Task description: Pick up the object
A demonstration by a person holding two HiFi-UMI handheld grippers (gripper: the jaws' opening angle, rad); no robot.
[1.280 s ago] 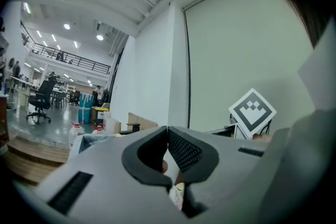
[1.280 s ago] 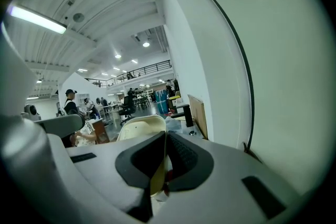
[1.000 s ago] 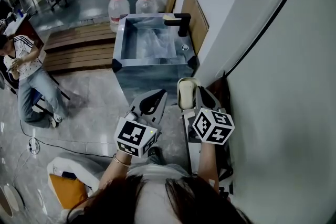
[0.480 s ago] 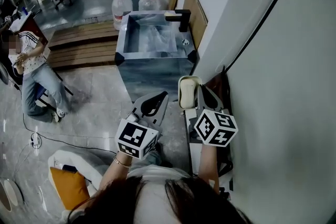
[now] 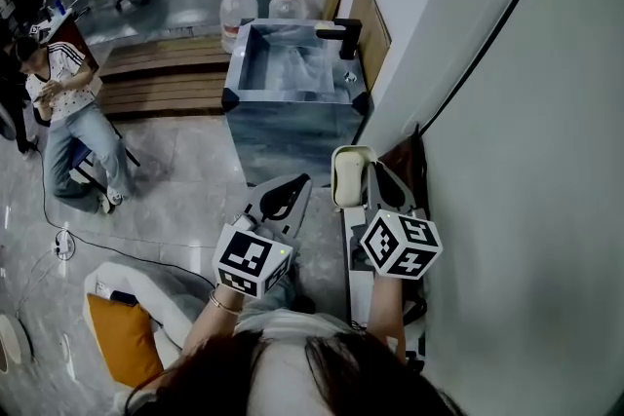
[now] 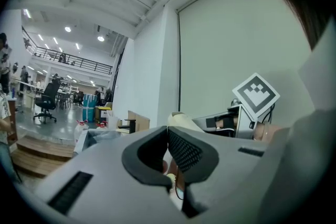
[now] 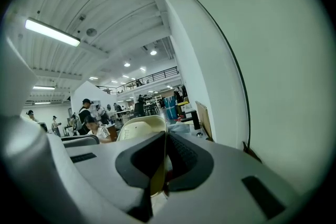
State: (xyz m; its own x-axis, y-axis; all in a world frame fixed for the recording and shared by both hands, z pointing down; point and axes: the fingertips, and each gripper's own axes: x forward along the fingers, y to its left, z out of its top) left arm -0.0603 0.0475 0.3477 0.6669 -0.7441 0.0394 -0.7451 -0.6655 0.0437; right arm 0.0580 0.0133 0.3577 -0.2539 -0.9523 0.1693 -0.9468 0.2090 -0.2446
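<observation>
The object is a cream, rounded dish [image 5: 347,173], held upright in the air in front of me. My right gripper [image 5: 369,176] is shut on its edge. In the right gripper view the dish's thin rim [image 7: 157,165] is pinched between the dark pads, and its body [image 7: 140,127] rises beyond them. My left gripper [image 5: 291,184] hovers just left of it, shut, with nothing between its jaws. The left gripper view shows the cream dish [image 6: 181,119] past the jaw tips, with the right gripper's marker cube [image 6: 255,95] beyond.
A grey sink basin [image 5: 291,102] with a black tap [image 5: 341,36] stands ahead, and water jugs [image 5: 239,10] stand behind it. A wooden platform [image 5: 156,78] and a seated person [image 5: 68,107] are at the left. A white wall [image 5: 526,161] runs close on the right. An orange-cushioned seat [image 5: 122,346] sits low left.
Both grippers keep nearly the same pose, and the right still holds the dish. The view has drifted slightly, so the sink sits a little further right. The seated person has shifted.
</observation>
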